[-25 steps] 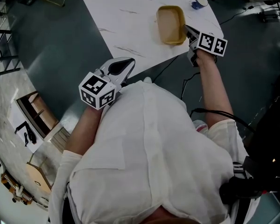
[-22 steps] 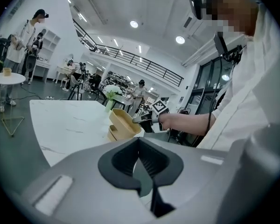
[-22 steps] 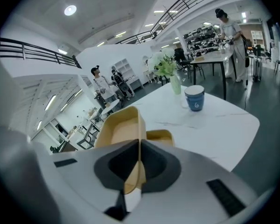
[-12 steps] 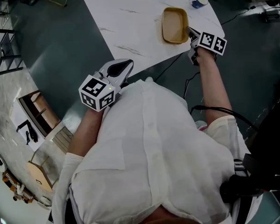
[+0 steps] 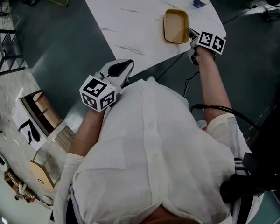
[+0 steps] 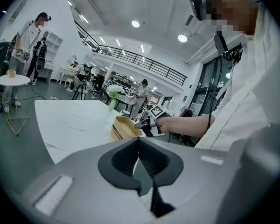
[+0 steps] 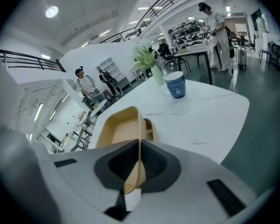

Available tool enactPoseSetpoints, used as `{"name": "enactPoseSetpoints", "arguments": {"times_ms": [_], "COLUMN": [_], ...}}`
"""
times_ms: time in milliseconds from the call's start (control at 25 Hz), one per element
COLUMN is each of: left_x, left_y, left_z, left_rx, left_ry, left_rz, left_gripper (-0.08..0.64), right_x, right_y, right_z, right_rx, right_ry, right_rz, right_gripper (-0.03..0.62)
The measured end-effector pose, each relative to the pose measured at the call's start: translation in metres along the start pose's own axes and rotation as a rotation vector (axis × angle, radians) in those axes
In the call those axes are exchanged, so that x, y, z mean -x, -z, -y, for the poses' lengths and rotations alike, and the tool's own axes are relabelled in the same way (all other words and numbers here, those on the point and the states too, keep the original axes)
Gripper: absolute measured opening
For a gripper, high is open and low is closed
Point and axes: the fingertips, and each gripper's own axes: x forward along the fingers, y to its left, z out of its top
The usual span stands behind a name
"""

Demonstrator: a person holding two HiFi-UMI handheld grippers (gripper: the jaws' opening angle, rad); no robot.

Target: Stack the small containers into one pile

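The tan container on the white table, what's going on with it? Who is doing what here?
A person in a white shirt works with a hand-held gripper in each hand. The right gripper is shut on the rim of the tan container, near the edge of the white table. The left gripper is shut and empty, held back close to the person's body. A blue cup stands farther along the table, untouched.

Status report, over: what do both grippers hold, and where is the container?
Right gripper shut on the rim of the tan container, at the table edge. Left gripper shut, empty, off the table. Blue mug stands apart, not in the way.
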Motion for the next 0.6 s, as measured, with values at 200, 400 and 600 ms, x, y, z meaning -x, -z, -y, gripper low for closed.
{"name": "enactPoseSetpoints", "arguments": {"times_ms": [200,400,600], "left_x": [-0.0013,-0.0009,-0.0004], "left_y": [-0.0003,-0.0011,-0.0009], "left_z": [-0.0009,-0.0013,-0.0004], "left_rx": [0.0,-0.005,-0.009], "left_ry": [0.002,0.004,-0.003], "left_rz": [-0.004,-0.006,-0.014], "left_gripper": [0.008,0.008,0.008], "right_x": [-0.0026,-0.0052,-0.0095], "right_y": [0.0025,0.0059,0.0099], "right_z": [0.0033,0.0036,0.0058], "right_rx": [-0.002,-0.01,0.0], "right_ry": [0.011,0.013,0.012], "right_rz": [-0.007,-0.009,-0.017], "right_gripper": [0.017,0.018,0.018]}}
